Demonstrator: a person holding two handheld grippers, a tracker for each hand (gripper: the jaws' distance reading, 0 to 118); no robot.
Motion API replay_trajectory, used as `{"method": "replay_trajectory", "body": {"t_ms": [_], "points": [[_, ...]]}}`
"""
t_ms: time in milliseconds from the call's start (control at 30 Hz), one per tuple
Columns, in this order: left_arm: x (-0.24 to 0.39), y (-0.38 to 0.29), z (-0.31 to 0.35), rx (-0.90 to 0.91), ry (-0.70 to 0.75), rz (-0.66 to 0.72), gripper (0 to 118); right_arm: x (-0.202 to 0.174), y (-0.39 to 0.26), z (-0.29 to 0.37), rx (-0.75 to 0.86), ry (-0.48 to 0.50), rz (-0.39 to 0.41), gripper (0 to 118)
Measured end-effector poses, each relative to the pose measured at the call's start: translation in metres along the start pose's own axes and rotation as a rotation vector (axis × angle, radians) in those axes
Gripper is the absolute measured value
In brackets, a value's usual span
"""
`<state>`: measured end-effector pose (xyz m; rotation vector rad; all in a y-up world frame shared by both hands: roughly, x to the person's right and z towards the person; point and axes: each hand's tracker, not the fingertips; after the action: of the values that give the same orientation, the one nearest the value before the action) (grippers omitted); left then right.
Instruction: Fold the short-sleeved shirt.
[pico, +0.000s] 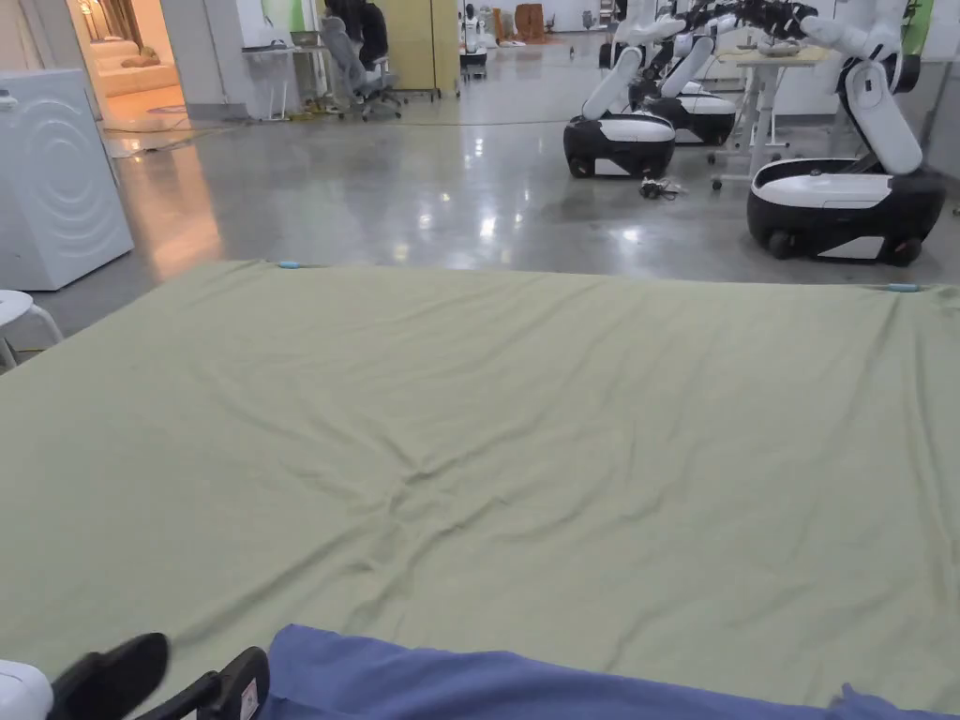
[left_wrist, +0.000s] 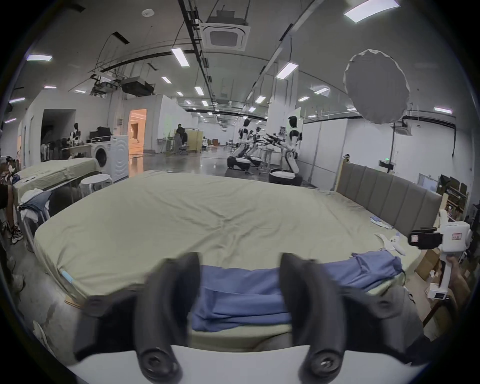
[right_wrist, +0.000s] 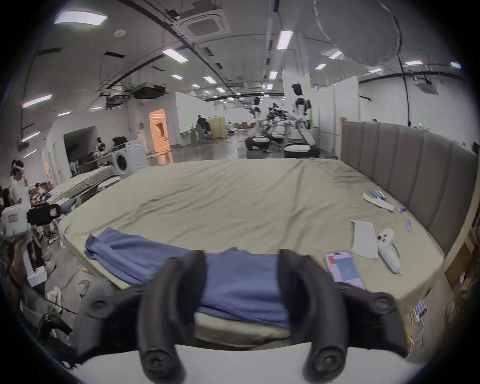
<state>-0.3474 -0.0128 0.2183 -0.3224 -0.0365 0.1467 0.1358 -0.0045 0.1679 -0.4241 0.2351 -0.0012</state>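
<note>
A blue short-sleeved shirt (left_wrist: 241, 298) is laid folded along the near edge of a green-sheeted bed (pico: 525, 422). The left gripper (left_wrist: 240, 262) and right gripper (right_wrist: 241, 256) are held before that edge, jaws apart, clear of the shirt.

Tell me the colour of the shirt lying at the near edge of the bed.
The shirt is plain blue, without a pattern; it shows best in the right gripper view.
</note>
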Motion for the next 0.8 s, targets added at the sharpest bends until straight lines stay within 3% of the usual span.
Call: {"method": "replay_trajectory", "body": {"t_ms": [33, 67, 100, 133, 300, 467, 500, 600, 700, 800], "points": [[0.002, -0.001, 0.002, -0.004, -0.025, 0.002, 14, -0.007, 0.0, -0.003, -0.009, 0.01, 0.006, 29], [0.01, -0.002, 0.001, -0.006, -0.018, -0.001, 12, -0.015, 0.0, -0.006, -0.016, 0.021, 0.017, 20], [0.017, -0.003, 0.0, -0.006, -0.011, -0.001, 0, -0.022, -0.002, -0.01, -0.021, 0.03, 0.022, 8], [0.017, -0.005, 0.002, 0.001, -0.024, -0.002, 0, -0.027, -0.004, -0.012, -0.019, 0.041, 0.024, 0], [0.013, 0.003, 0.006, -0.017, -0.034, 0.046, 0, -0.049, -0.01, -0.022, -0.036, 0.09, 0.032, 0], [-0.023, 0.016, -0.001, -0.077, -0.111, 0.225, 1, -0.051, -0.007, -0.022, -0.036, 0.128, 0.0, 0], [-0.032, 0.015, -0.006, -0.104, -0.128, 0.275, 7, -0.05, -0.007, -0.021, -0.038, 0.135, -0.006, 0], [-0.071, 0.007, -0.035, -0.174, -0.179, 0.456, 69, -0.042, -0.009, -0.019, -0.033, 0.136, -0.014, 0], [-0.119, -0.004, -0.071, -0.267, -0.297, 0.751, 74, -0.037, -0.012, -0.013, -0.039, 0.132, -0.047, 0], [-0.147, -0.028, -0.107, -0.306, -0.283, 0.839, 74, -0.028, -0.015, -0.007, -0.04, 0.101, -0.061, 0]]}}
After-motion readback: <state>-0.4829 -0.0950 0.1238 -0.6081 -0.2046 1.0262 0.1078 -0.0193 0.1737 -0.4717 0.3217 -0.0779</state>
